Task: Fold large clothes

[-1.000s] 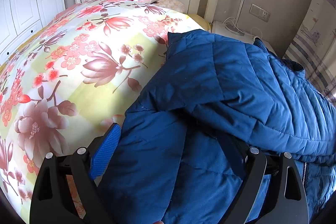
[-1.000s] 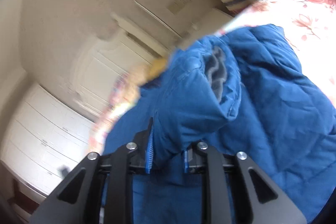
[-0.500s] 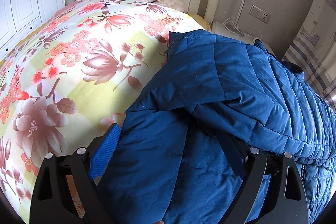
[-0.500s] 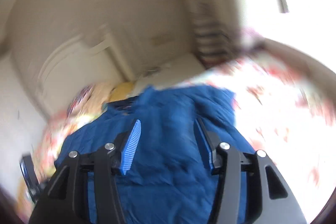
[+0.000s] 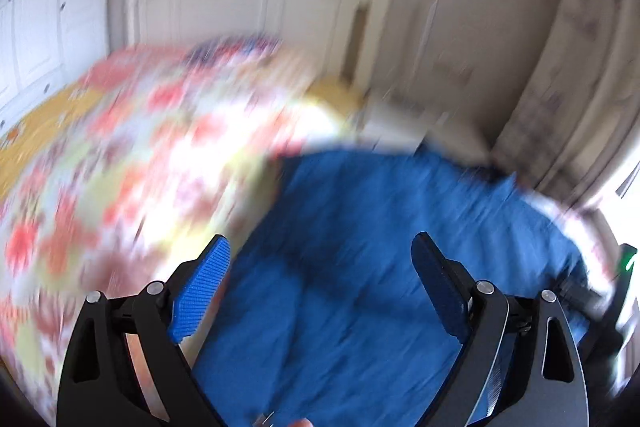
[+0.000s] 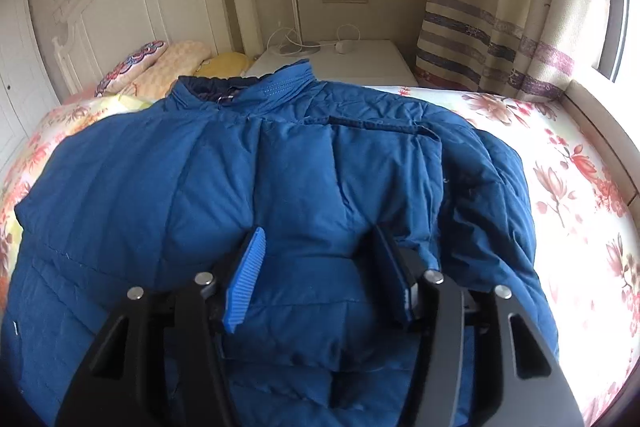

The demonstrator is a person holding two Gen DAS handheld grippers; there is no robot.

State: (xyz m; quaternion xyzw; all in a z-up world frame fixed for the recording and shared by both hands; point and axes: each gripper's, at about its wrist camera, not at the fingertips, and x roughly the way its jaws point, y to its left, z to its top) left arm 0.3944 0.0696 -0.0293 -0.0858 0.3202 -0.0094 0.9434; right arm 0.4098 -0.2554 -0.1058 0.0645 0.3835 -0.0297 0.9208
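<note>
A blue padded jacket (image 6: 304, 187) lies on the floral bedspread (image 6: 568, 163), collar toward the headboard, with both sleeves folded over its front. My right gripper (image 6: 320, 247) is open and empty, just above the jacket's middle. In the left wrist view, which is motion-blurred, the jacket (image 5: 360, 267) fills the lower right and my left gripper (image 5: 320, 259) is open and empty above it.
A white headboard (image 6: 136, 11) and pillows (image 6: 160, 63) are at the bed's far end. A white nightstand (image 6: 360, 59) with a lamp and cables stands beside it. A striped curtain (image 6: 500, 27) and a window are at right. White wardrobe doors (image 5: 44, 19) are at left.
My right gripper has let go of the sleeve, which now lies across the jacket, and hangs open over it. My left gripper has lifted up off the jacket and is moving fast.
</note>
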